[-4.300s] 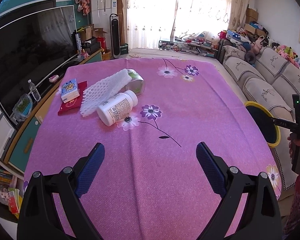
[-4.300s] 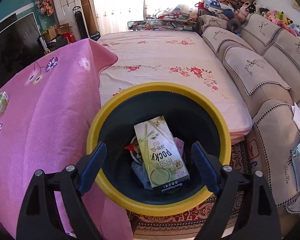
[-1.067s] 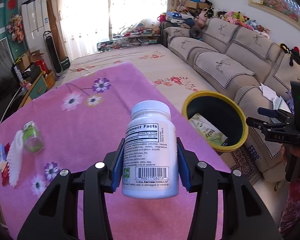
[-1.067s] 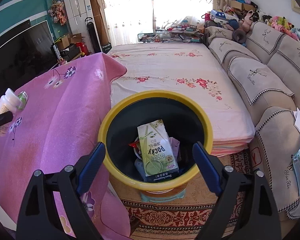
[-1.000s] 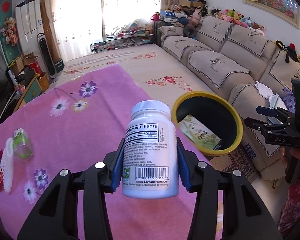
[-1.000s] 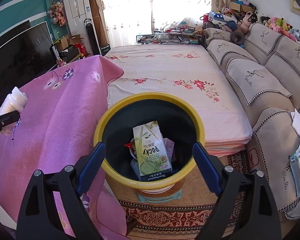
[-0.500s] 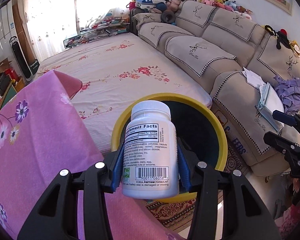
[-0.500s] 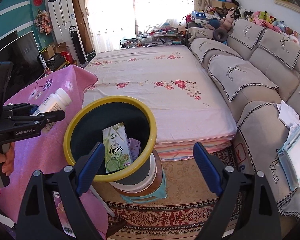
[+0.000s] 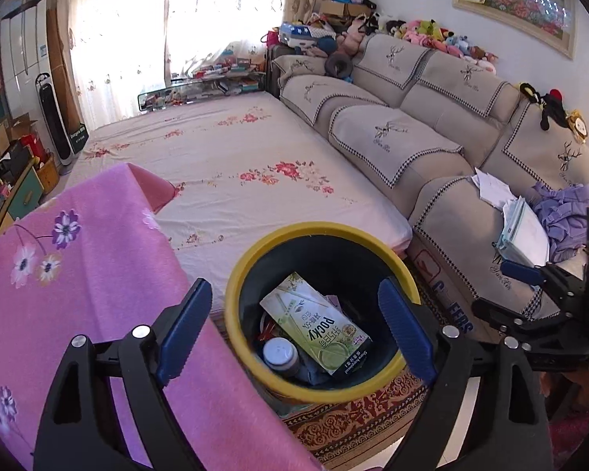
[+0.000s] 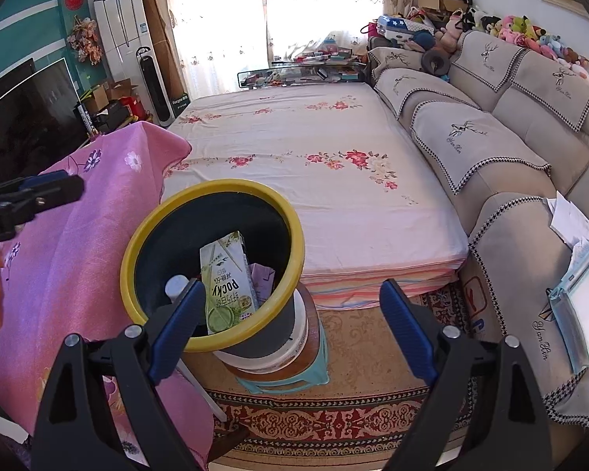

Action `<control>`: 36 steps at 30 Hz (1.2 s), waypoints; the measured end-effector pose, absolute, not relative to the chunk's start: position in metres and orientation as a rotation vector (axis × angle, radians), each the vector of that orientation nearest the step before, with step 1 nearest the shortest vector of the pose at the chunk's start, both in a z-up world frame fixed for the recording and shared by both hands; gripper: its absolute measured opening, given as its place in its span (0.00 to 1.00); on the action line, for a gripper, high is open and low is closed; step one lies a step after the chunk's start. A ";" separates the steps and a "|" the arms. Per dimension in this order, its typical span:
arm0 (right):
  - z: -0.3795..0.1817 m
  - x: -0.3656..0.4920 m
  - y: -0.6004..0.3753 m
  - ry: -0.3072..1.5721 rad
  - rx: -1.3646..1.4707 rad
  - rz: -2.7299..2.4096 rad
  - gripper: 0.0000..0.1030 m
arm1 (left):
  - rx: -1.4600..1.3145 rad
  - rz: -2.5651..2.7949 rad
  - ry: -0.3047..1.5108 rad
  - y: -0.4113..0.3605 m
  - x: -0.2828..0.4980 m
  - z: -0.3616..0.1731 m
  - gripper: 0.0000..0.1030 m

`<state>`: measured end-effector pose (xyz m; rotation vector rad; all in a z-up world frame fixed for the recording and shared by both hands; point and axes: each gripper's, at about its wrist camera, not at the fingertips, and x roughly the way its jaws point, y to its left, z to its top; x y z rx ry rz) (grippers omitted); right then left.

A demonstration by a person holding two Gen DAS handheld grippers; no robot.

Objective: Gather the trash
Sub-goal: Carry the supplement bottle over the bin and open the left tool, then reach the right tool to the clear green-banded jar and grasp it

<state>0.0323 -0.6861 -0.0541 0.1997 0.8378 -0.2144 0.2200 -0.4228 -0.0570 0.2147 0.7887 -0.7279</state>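
Observation:
A dark bin with a yellow rim (image 9: 255, 251) (image 10: 255, 188) stands beside the pink-clothed table (image 9: 78, 274) (image 10: 78, 255). Inside lie a green Pocky box (image 9: 318, 324) (image 10: 225, 282) and the white pill bottle (image 9: 280, 355) (image 10: 176, 286), cap up, at the bin's near left. My left gripper (image 9: 294, 322) hangs over the bin with its jaws opening and nothing between them. My right gripper (image 10: 290, 325) stands open and empty to the right of the bin, above the rug. The left gripper's fingers (image 10: 55, 190) show at the left edge of the right wrist view.
A low platform under a floral sheet (image 9: 235, 165) lies behind the bin. A beige sofa (image 9: 432, 149) with papers (image 10: 581, 286) runs along the right. The bin rests on stacked tubs and a teal stool (image 10: 286, 376) on a patterned rug (image 10: 333, 412).
The left gripper carried the pill bottle from over the table to above the bin, then opened; the bottle now lies in the bin. The right gripper shifted right, away from the bin.

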 end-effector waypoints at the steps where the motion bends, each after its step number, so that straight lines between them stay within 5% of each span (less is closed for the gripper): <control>1: -0.054 0.033 -0.682 0.838 0.195 -0.208 0.83 | 0.201 -0.720 0.772 -0.408 0.213 -0.049 0.86; 10: -0.044 0.052 -0.628 0.830 0.140 -0.131 0.84 | 0.091 -0.531 0.686 -0.238 0.169 -0.007 0.93; 22: -0.027 0.133 -0.452 0.853 -0.004 0.196 0.84 | -0.049 -0.175 0.714 0.006 0.137 -0.033 0.95; 36: -0.049 0.228 -0.231 0.877 -0.123 0.439 0.84 | -0.104 -0.100 0.731 0.095 0.130 -0.064 0.95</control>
